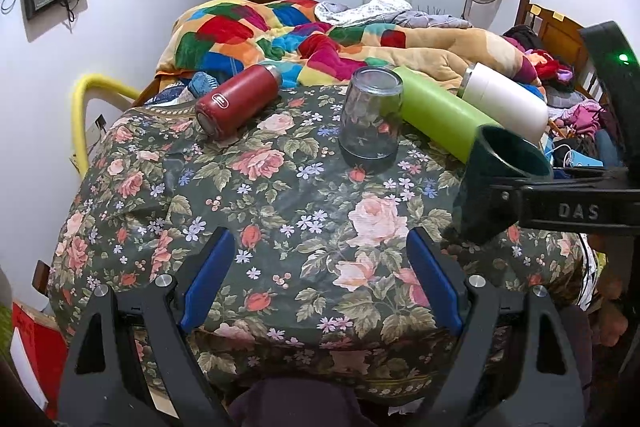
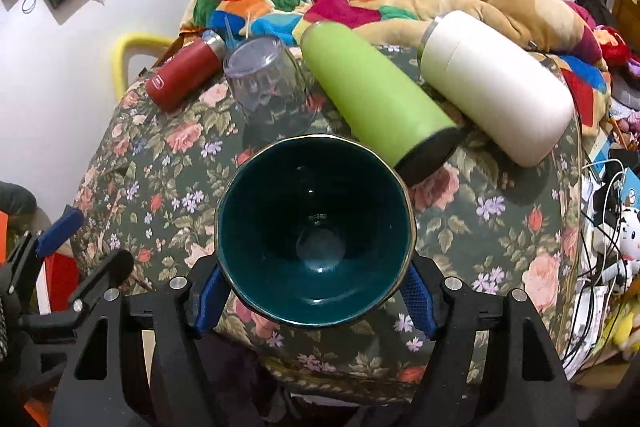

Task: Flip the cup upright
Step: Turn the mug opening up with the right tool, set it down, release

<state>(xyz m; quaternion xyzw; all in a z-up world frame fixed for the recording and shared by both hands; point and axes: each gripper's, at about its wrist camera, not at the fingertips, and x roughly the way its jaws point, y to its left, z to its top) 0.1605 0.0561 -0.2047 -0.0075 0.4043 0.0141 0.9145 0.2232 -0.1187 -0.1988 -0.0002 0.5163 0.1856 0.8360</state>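
Both grippers hang above the floral cloth (image 1: 280, 211); the right gripper (image 2: 316, 293) clamps a glossy dark-green cup (image 2: 316, 247), lifted and tilted, mouth facing the camera; the left gripper (image 1: 320, 283) spreads its blue pads wide, holding nothing; the right gripper's black frame reads "DAS"; a clear glass (image 1: 370, 117) stands inverted.

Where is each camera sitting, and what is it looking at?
Left wrist: sits on the left gripper, open and empty, facing over the floral table toward the bed; the right gripper with the green cup shows at the side.
Right wrist: sits on the right gripper, looking into the green cup it holds; the left gripper shows at lower left.
Both share: the upside-down glass, red, lime and white bottles.
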